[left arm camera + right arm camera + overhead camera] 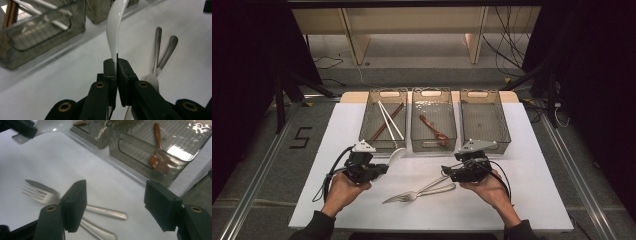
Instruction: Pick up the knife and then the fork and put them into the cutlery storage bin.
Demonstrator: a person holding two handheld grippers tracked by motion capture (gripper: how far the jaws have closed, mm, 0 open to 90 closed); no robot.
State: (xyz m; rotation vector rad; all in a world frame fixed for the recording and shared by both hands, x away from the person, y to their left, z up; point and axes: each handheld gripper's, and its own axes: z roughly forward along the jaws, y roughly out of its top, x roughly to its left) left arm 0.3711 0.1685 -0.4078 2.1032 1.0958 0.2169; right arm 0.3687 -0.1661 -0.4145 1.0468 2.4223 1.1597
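Observation:
My left gripper (384, 167) (116, 62) is shut on the handle of a white spoon (115, 30), whose bowl (397, 154) hangs just in front of the left bin (383, 120). Two metal utensils, a fork (404, 196) (40, 192) and another piece crossing it (167, 53), lie on the white table between my hands. My right gripper (446, 173) (116, 206) stands open just above their handles (107, 212), with nothing between its pads.
Three smoky clear bins stand in a row at the back of the white board. The left one holds white and brown chopsticks (388, 120), the middle one (433, 120) a brown spoon (434, 129) (157, 157), and the right one (484, 117) looks bare.

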